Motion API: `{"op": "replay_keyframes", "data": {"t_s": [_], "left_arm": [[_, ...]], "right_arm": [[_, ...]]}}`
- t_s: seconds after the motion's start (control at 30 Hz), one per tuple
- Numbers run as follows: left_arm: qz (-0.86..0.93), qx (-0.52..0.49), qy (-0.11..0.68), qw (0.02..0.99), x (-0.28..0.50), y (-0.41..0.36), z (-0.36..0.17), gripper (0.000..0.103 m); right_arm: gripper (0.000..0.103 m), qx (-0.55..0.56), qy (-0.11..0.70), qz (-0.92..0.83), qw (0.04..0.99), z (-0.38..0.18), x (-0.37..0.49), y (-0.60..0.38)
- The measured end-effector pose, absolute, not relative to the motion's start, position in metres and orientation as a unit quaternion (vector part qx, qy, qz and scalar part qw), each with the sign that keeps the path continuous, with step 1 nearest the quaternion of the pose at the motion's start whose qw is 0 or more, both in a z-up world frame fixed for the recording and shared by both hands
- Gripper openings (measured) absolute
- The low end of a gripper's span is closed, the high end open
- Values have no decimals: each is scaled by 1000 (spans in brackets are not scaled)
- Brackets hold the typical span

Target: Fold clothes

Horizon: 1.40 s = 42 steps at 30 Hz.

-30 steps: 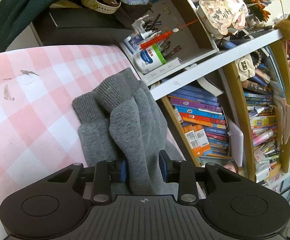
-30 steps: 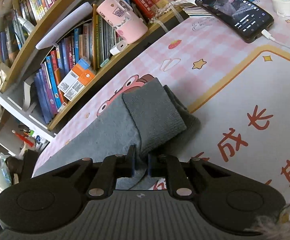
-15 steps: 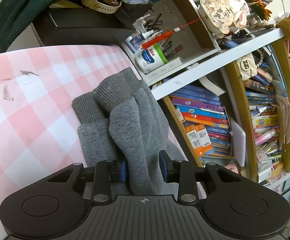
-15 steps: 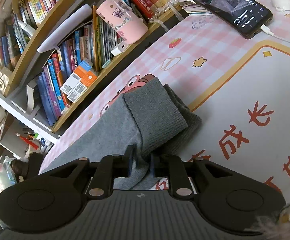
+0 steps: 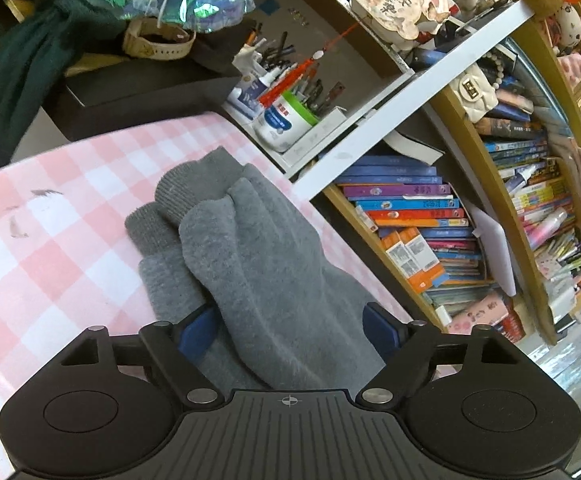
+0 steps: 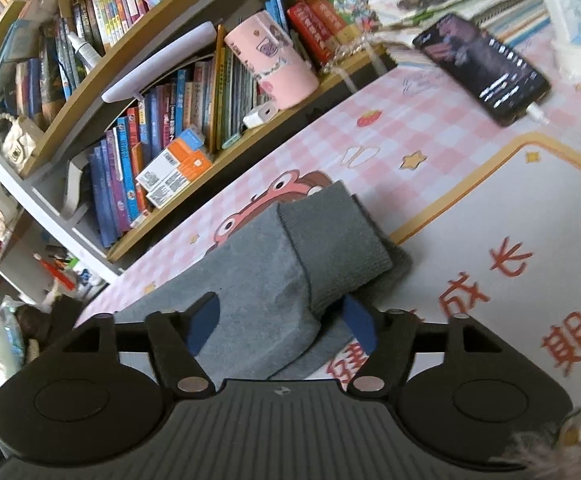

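Observation:
A grey fleece garment [image 5: 258,264] with ribbed cuffs lies folded on the pink checked table cover [image 5: 58,240]. In the left wrist view my left gripper [image 5: 290,330] is open, its blue pads wide apart on either side of a raised fold of the fabric. In the right wrist view the same garment [image 6: 274,276] lies on a pink cartoon desk mat [image 6: 470,208], its ribbed cuff [image 6: 338,248] on top. My right gripper [image 6: 280,322] is open too, the pads standing either side of the fabric.
A bookshelf full of books [image 5: 418,216] runs along the table's far side. A pen holder and white jar [image 5: 282,120] stand near the left end. A phone on a cable [image 6: 486,68] and a pink cup [image 6: 274,64] lie beyond the garment.
Both grippers were shut on folds of the grey garment and have now opened wide, letting the fabric go. Both have also pulled back a little.

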<state>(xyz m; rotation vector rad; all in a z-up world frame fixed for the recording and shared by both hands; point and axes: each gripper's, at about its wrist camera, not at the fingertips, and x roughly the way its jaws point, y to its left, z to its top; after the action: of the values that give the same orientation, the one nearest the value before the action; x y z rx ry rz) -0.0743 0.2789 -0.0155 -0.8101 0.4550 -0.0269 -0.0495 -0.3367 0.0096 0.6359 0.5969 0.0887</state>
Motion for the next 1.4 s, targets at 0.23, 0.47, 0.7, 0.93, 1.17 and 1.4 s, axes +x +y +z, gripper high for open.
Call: {"op": "replay_keyframes", "data": {"t_s": [0.23,0.47,0.7,0.93,1.17,1.4], "left_arm": [[34,-343,229,910,-85,269,-5,91],[74,-306,251,915,-91,259,-3,93],[102,-271,261,921,-98,248,-3,96],[145,-266,251,919,-97,247,-3,96],[149,-275,260,914,-83,249,-7,97],[150,-269,253,917,-75,249,-9,99]], "right_arm": [[77,237,270,11,933,13,-65,-334],[82,168,255,19,952,16,-78,-322],[86,114,246,35,962,16,-86,-305],[91,13,231,82,970,14,-85,-266],[94,-30,237,142,961,10,-67,-230],[95,-70,244,190,949,6,-42,-190]]}}
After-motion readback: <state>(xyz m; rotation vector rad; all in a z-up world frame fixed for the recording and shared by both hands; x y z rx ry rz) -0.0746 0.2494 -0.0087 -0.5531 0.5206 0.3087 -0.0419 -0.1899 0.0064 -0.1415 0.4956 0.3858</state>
